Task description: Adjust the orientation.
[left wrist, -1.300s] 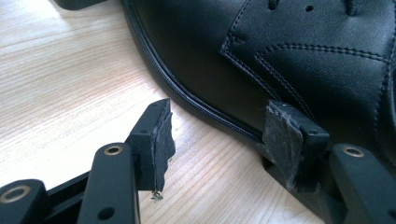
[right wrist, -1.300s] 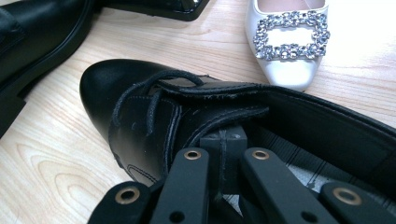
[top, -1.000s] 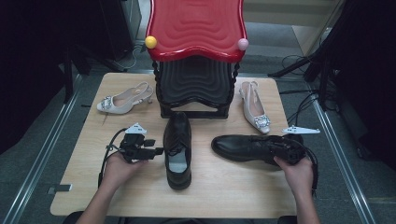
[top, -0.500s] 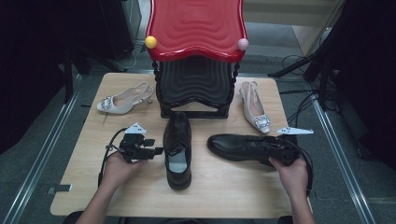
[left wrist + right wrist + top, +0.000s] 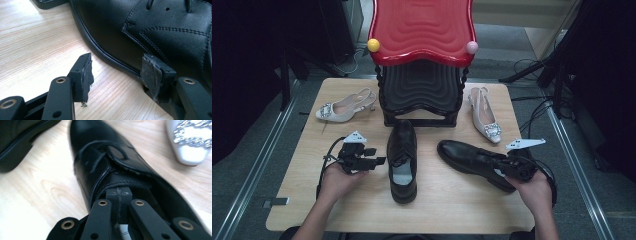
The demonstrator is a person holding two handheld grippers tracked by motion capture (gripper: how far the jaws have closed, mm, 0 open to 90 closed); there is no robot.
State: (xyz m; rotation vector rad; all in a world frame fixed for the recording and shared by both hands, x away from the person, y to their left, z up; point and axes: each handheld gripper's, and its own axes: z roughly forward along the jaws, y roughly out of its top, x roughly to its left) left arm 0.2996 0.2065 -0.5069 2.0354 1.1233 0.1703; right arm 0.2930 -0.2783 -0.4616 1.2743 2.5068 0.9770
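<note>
Two black lace-up shoes lie on the wooden table. The middle black shoe points toe toward the rack. My left gripper rests just left of it, open, with bare wood between the jaws and one pad against the shoe's side. The right black shoe lies slanted, toe to the upper left. My right gripper is shut at the rim of its opening near the heel, its pads pressed together there.
A rack with a red top and black lower shelf stands at the table's back centre. A pale heeled shoe lies left of it, another with a sparkly buckle at its right. The middle shoe's heel is nearby.
The right hand has drawn back toward the table's front edge and the right black shoe has swung with it, its heel end nearer the person. The left gripper and middle shoe kept still.
</note>
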